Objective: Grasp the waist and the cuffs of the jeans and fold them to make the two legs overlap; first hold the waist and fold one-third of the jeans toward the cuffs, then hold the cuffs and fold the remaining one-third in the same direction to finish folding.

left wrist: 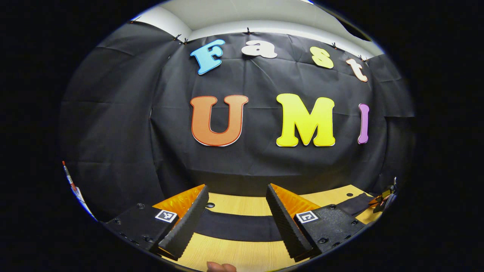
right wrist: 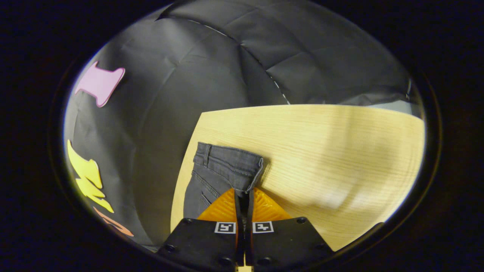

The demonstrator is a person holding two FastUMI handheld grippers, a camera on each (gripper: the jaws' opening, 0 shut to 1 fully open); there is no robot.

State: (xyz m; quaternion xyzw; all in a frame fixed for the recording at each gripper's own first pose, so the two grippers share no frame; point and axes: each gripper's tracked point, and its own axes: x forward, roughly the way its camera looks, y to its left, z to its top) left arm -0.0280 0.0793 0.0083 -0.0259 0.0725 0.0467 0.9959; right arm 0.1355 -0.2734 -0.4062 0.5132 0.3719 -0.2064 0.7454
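Jeans (right wrist: 221,170), dark grey, lie on the pale wood table (right wrist: 332,151) with the waist end up near the table's far left corner as the right gripper view has it. Waistband, belt loops and a line of pocket stitching are plain to see there. The right gripper (right wrist: 244,196) has its two fingers drawn almost together, with just a thin slit between them, and the lower corner of the waistband sits right at their tips. It looks pinched there, though the cloth between the fingers is hidden, so I cannot swear both fingers press on it. To the right of the jeans the tabletop is bare wood, slightly blurred. Black cloth walls stand behind the table on two sides.

In the left gripper view the left gripper (left wrist: 237,206) is spread wide, its ridged fingers (left wrist: 187,223) well apart and nothing between them. It points level across the table toward the back wall. A dark band of the jeans (left wrist: 238,226) runs straight across the wood beneath and beyond the open fingers, stretching on toward the right, where it ends near the table's edge. The fingers sit above the band; whether they touch it I cannot tell. A fingertip (left wrist: 221,267) of the person's hand peeks in at the very bottom of that view. A small dark hole (left wrist: 210,205) marks the tabletop by the left finger.
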